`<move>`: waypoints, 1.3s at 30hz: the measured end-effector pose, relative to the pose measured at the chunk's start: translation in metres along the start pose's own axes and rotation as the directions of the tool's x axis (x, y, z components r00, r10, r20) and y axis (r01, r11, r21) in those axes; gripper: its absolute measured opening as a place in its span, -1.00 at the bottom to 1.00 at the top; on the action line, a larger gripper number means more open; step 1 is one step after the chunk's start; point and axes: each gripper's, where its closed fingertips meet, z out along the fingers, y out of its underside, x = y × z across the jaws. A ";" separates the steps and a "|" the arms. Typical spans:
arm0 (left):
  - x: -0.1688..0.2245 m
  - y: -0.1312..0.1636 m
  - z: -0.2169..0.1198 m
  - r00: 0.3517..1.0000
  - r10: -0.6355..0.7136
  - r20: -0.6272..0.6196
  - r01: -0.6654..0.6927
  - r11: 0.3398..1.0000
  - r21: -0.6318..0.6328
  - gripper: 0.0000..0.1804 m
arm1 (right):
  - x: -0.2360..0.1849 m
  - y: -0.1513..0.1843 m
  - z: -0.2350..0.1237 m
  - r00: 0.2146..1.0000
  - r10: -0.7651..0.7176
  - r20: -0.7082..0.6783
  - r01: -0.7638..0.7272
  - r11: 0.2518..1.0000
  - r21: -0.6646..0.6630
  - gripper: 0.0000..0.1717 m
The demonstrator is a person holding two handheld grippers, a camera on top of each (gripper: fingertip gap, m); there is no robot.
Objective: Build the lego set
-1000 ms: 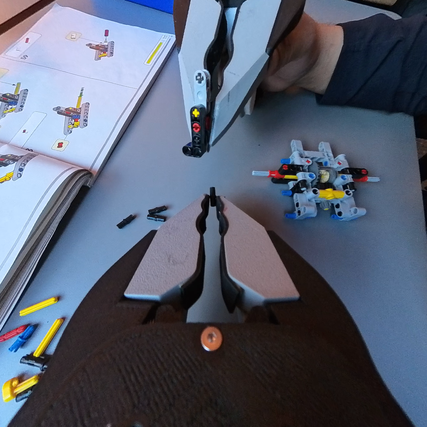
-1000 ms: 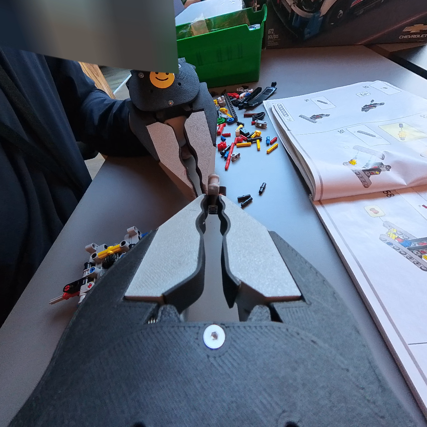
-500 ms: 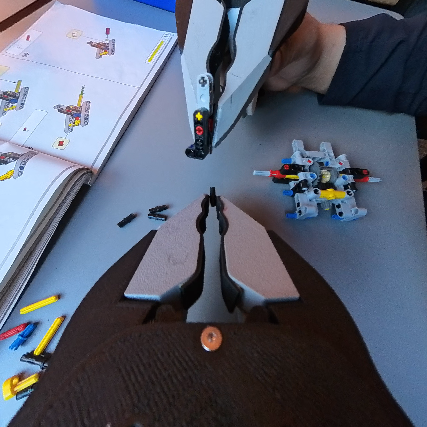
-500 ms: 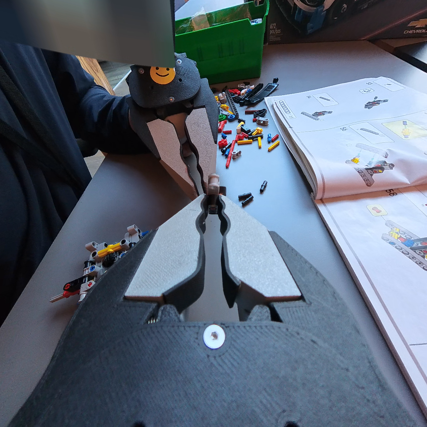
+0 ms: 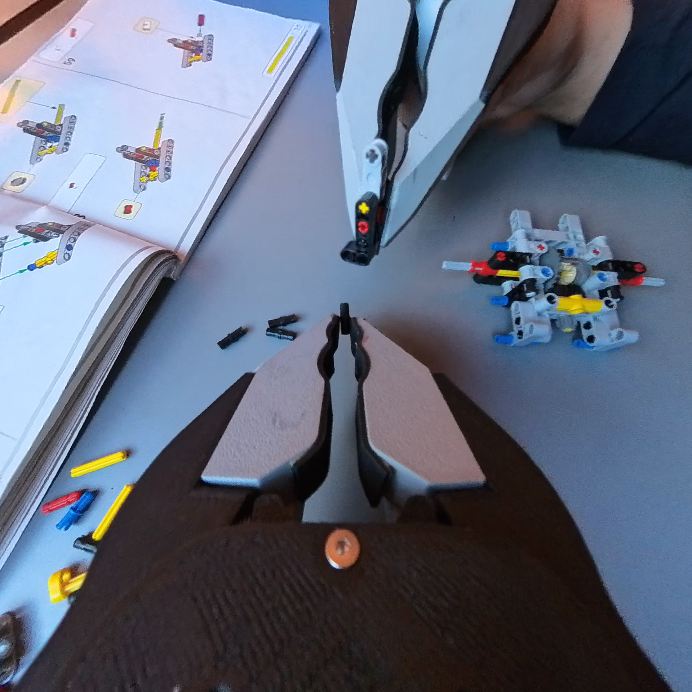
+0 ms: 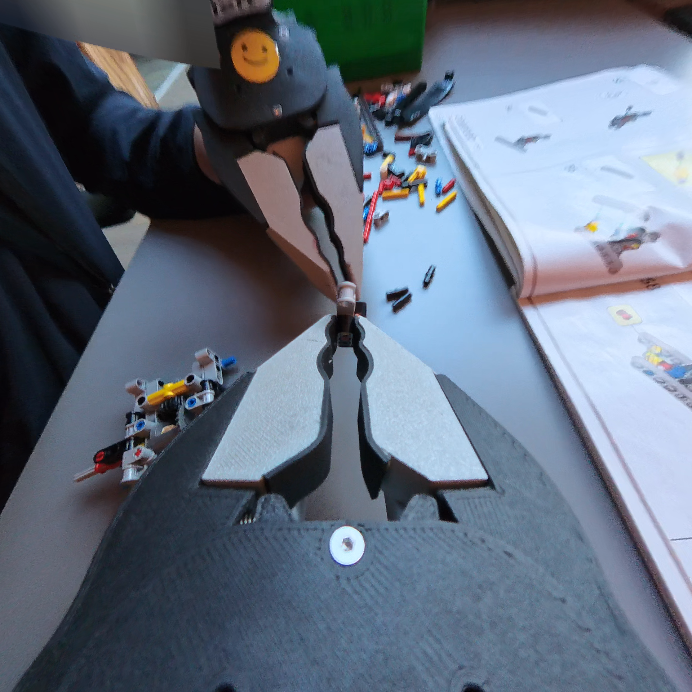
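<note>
Landmark: the small grey, black and yellow brick assembly with blue pins [image 5: 561, 284] lying on the grey table [image 5: 561, 430]; I place everything else from it.
Booklet: the open white instruction booklet [image 5: 112, 157] lies far to the left of the assembly, pages up, at the table's edge.
Loose parts: yellow plastic axles [image 5: 99, 464], a red pin and a blue pin [image 5: 75, 509] lie left of and nearer to me than the assembly, beside the booklet's lower corner.
Black pins: three short black connector pins [image 5: 281, 326] lie flat on the table left of the assembly, between it and the booklet.
My left tongs: my left gripper [image 5: 344, 322] sits left of the assembly and nearer to me, clamped together on a small black pin [image 5: 344, 312] that stands out past the tips.
My right tongs: my right gripper [image 5: 374, 239] hangs left of and beyond the assembly, pointing down, clamped on a slim black and pale grey beam piece with a yellow and a red axle end [image 5: 365, 224]; its black end pokes below the tips, apart from the pin in my left tongs.
Hand: a hand in a dark sleeve [image 5: 561, 75] grips the right tongs, beyond the assembly.
Bin: seen from the right tongs, a green plastic bin [image 6: 374, 33] stands far beyond the assembly, blurred.
</note>
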 end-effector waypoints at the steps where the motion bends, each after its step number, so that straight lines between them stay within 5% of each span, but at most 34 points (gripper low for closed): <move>1: -0.001 0.001 0.001 1.000 0.017 0.012 -0.016 1.000 -0.011 -0.97 | -0.001 0.003 0.002 1.000 -0.006 -0.003 0.006 1.000 -0.022 -0.95; 11: 0.001 0.011 0.005 0.991 0.131 0.027 -0.128 0.988 -0.081 -0.97 | 0.000 0.033 0.014 0.992 -0.115 -0.054 0.099 0.967 -0.234 -0.95; 25: 0.011 0.015 0.006 0.976 0.215 -0.034 -0.217 0.972 -0.088 -0.97 | -0.002 0.036 0.013 0.985 -0.161 -0.068 0.140 0.959 -0.246 -0.94; 39: 0.009 0.014 0.006 0.979 0.200 -0.028 -0.201 0.975 -0.090 -0.97 | 0.002 0.033 0.012 0.998 0.056 -0.016 -0.058 0.974 -0.221 -0.95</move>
